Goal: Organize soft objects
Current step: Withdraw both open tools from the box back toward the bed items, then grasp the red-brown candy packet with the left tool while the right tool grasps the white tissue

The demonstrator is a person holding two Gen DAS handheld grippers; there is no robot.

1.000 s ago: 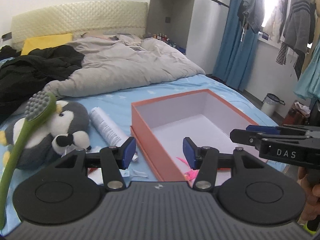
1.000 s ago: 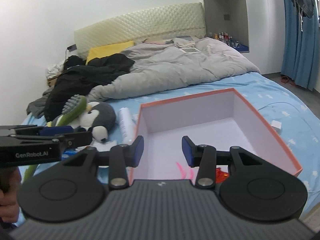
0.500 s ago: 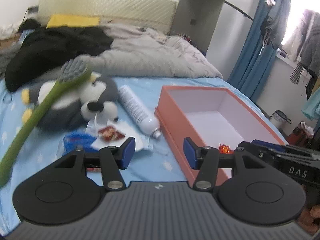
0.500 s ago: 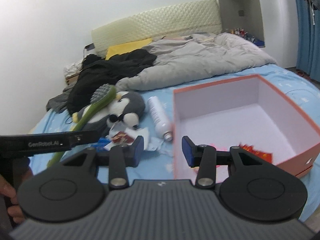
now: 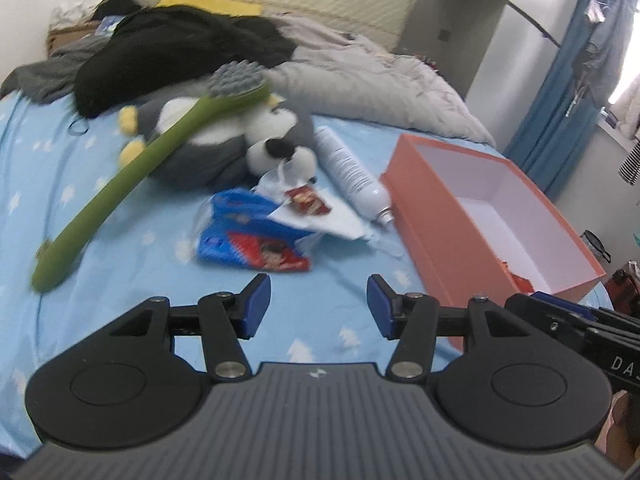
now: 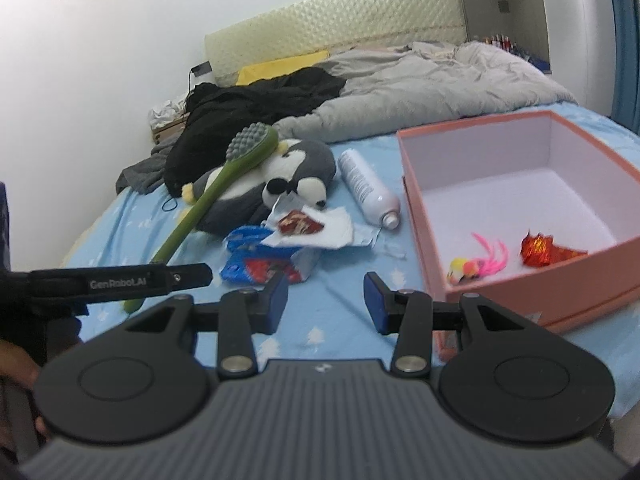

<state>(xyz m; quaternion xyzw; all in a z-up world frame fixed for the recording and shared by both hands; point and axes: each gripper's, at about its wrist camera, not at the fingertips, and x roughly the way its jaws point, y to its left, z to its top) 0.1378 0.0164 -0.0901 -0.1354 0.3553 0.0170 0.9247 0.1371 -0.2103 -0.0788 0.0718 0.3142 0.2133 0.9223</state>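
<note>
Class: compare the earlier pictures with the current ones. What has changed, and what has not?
Both tongs, left and right, swung left from over the orange box toward the blue packet and penguin plush. Both stayed open and empty; nothing on the bed moved.

Both wrist views look low across the bed toward the headboard, sharing the orange box.

A fuzzy cloth penguin toy, a matt rubbery green brush, a glossy plastic packet and a smooth matt cardboard box are seen on the cotton bed sheet.
</note>
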